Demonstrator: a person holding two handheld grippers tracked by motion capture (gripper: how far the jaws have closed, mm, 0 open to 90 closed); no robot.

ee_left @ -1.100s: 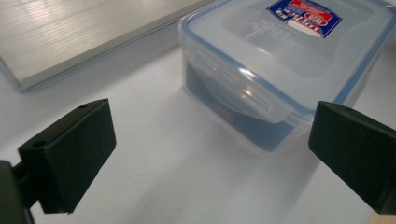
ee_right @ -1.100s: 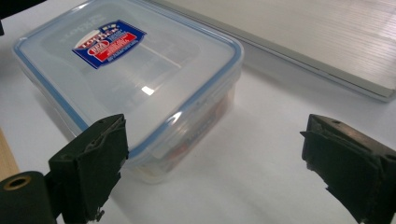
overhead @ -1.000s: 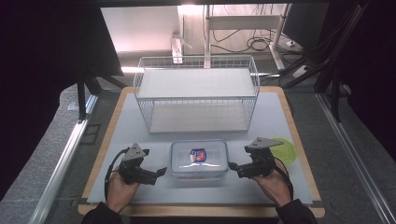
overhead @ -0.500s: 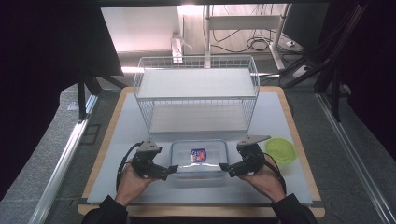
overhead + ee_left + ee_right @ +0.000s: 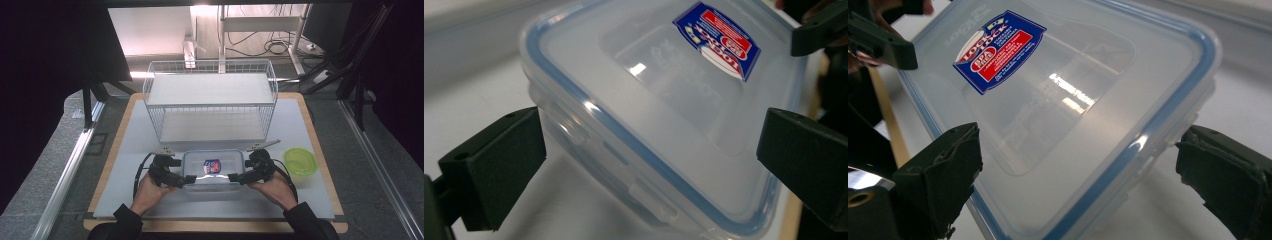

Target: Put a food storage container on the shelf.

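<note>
A clear plastic container [image 5: 212,170] with a blue-sealed lid and a red and blue sticker lies near the front of the white mat. My left gripper [image 5: 176,178] is at its left end and my right gripper [image 5: 241,176] at its right end. Both are open. In the left gripper view the container [image 5: 649,100] sits between the spread jaws of the left gripper [image 5: 649,165]. In the right gripper view the container [image 5: 1063,100] likewise lies between the wide jaws of the right gripper [image 5: 1083,182]. Whether the pads touch its sides is unclear.
A white wire basket [image 5: 210,100] with a white shelf stands behind the container at mid table. A green round lidded bowl [image 5: 300,161] sits just right of my right hand. The white mat [image 5: 125,150] lies on a wooden board.
Both hands moved inward from the sides until the jaws reached the container's two ends. The container has not moved.
</note>
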